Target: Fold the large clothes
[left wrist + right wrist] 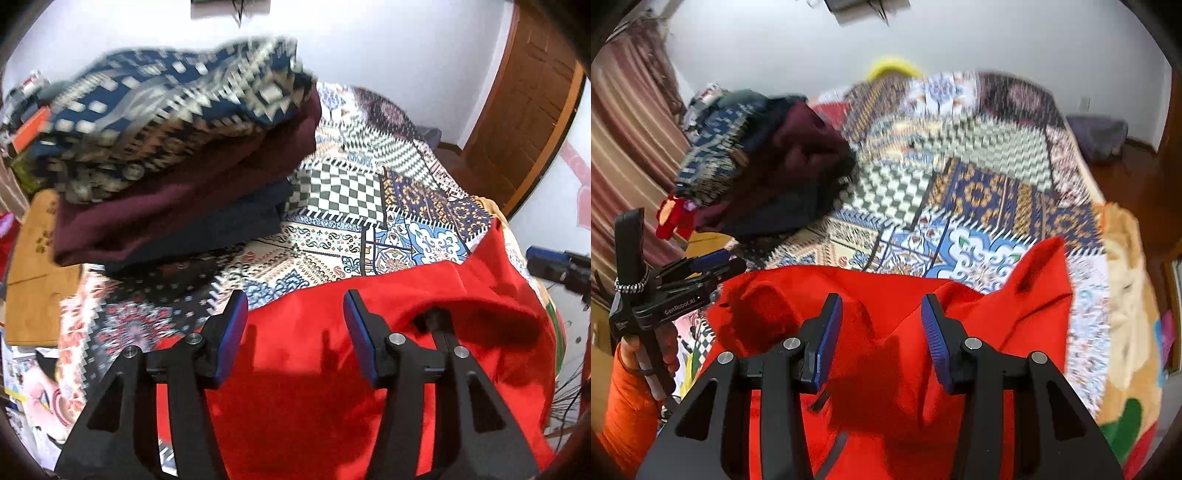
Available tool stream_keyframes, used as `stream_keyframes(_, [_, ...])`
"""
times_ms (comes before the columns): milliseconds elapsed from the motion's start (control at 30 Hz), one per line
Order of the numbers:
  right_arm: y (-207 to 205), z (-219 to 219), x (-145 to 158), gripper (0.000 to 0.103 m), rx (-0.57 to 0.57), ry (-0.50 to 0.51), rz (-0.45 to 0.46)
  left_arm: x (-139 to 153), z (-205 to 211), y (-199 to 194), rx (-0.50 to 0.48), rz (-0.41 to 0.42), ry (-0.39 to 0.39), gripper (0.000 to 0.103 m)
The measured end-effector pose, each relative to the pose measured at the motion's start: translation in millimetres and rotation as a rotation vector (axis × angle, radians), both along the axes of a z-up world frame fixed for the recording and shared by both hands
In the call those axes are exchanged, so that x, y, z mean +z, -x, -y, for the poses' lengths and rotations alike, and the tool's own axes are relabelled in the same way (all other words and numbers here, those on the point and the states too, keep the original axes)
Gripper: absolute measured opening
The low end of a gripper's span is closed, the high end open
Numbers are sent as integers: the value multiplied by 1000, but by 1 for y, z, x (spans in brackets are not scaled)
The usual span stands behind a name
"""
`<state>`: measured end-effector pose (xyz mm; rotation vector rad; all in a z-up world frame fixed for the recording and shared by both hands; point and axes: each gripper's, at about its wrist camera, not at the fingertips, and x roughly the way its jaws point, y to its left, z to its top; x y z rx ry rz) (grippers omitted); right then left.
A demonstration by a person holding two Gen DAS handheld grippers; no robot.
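Observation:
A large red garment (332, 387) lies rumpled on the patterned bedspread (332, 206) at the near edge of the bed; it also shows in the right wrist view (886, 369). My left gripper (295, 317) is open and empty, hovering just above the red cloth. My right gripper (881, 321) is open and empty above the same garment. The left gripper also shows in the right wrist view (701, 269), at the garment's left end. The right gripper's body shows at the right edge of the left wrist view (561, 266).
A stack of folded clothes (177, 155), patterned blue on top, maroon and navy below, sits on the bed's far left, also in the right wrist view (768, 162). A brown wooden door (517, 122) stands at right. A striped curtain (631, 147) hangs at left.

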<state>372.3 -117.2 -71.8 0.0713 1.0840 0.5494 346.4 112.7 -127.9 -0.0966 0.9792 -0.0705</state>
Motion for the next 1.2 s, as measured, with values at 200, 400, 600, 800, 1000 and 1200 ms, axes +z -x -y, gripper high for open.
stream_keyframes(200, [-14, -3, -47, 41, 13, 11, -172, -39, 5, -35, -42, -121, 72, 53])
stream_keyframes(400, [15, 8, -47, 41, 84, 45, -155, -50, 21, -14, -149, -149, 131, 53])
stream_keyframes(600, [46, 20, -43, 41, 139, 60, -147, -49, 43, 30, -261, -156, 88, 53])
stream_keyframes(800, [73, 26, -47, 41, 153, 78, -106, -61, 52, 76, -273, -153, -20, 54])
stream_keyframes(1000, [85, 30, -44, 41, 115, 99, -72, -62, 39, 102, -197, -128, -10, 58])
stream_keyframes(1200, [93, 45, -38, 41, 84, 83, -78, -60, 31, 119, -152, -110, -36, 62])
